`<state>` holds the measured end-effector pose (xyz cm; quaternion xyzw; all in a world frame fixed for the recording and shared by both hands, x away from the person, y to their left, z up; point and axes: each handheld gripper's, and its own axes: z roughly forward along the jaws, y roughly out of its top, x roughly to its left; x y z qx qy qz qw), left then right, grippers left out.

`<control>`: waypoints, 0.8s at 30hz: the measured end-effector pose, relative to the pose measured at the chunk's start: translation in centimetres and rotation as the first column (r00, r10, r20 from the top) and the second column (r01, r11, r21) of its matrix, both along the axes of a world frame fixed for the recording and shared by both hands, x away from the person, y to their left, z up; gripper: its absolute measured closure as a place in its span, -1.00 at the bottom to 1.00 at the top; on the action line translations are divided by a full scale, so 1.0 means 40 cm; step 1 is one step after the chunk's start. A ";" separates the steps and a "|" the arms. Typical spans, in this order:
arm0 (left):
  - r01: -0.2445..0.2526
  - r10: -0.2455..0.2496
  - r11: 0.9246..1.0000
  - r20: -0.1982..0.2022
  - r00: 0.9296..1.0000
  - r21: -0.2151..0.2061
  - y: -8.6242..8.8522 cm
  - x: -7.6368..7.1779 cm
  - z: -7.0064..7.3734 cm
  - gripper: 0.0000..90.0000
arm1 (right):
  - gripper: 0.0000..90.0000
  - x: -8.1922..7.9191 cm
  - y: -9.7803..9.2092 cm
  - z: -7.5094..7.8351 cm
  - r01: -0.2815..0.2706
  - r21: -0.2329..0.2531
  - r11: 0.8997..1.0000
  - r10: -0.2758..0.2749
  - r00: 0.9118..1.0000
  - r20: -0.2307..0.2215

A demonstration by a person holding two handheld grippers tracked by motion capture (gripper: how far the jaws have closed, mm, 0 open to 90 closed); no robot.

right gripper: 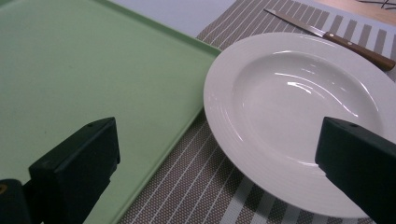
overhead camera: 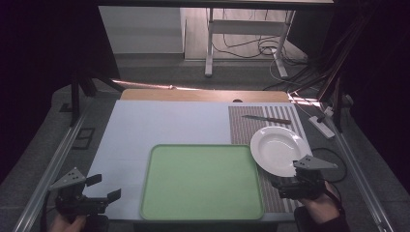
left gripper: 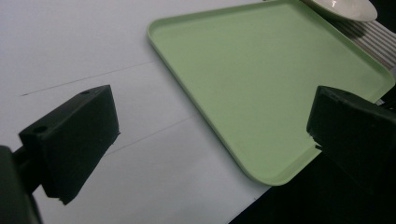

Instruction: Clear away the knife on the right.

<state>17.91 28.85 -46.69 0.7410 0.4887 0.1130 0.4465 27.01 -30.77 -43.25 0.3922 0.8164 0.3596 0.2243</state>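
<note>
A pale green tray (overhead camera: pixel 202 181) lies empty at the front middle of the table, its rim (left gripper: pixel 219 135) also in the left gripper view and its edge (right gripper: pixel 163 154) in the right gripper view. A white deep plate (overhead camera: pixel 279 150) (right gripper: pixel 299 107) rests on a striped placemat (overhead camera: pixel 251 125) to the tray's right, its rim just over the tray's corner. A wooden-handled knife (overhead camera: pixel 267 119) (right gripper: pixel 336 39) lies beyond the plate. My left gripper (overhead camera: pixel 104 188) (left gripper: pixel 210 126) is open at the front left, over the white surface. My right gripper (overhead camera: pixel 285 182) (right gripper: pixel 217 158) is open just in front of the plate, holding nothing.
A white sheet (overhead camera: pixel 159 125) covers the table's left and middle, with a wooden strip (overhead camera: pixel 203 94) along the far edge. Metal rails (overhead camera: pixel 53 164) run down both sides. Beyond the table stand a desk frame (overhead camera: pixel 209 48) and floor cables (overhead camera: pixel 270 48).
</note>
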 end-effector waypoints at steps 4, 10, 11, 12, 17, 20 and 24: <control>-0.001 0.001 1.000 -0.001 1.000 -0.001 0.000 0.000 0.000 -0.96 | -0.99 0.010 0.005 -0.004 -0.006 -0.006 1.000 0.006 1.000 -0.004; -0.002 0.002 1.000 -0.003 1.000 -0.003 0.000 0.001 0.000 -0.96 | -0.99 0.030 0.004 -0.006 -0.016 0.001 1.000 0.016 1.000 0.013; -0.002 0.002 1.000 -0.003 1.000 -0.003 0.000 0.001 0.000 -0.96 | -0.99 0.034 0.004 -0.006 -0.018 0.006 1.000 0.018 1.000 0.017; -0.002 0.002 1.000 -0.003 1.000 -0.003 0.000 0.001 0.000 -0.96 | -0.99 0.038 0.004 -0.005 -0.020 0.008 1.000 0.020 1.000 0.016; -0.002 0.002 1.000 -0.004 1.000 -0.003 0.000 0.001 0.000 -0.96 | -0.99 0.059 0.008 -0.006 -0.026 0.038 0.999 0.025 0.999 0.022; -0.001 0.001 1.000 -0.004 1.000 -0.002 0.000 0.002 0.000 -0.96 | -0.99 0.080 0.014 -0.008 -0.035 0.066 0.997 0.035 0.999 0.011; 0.000 0.000 1.000 -0.004 1.000 -0.004 0.001 0.002 -0.001 -0.96 | -0.99 0.098 0.015 -0.009 -0.025 0.077 0.997 0.024 1.000 0.007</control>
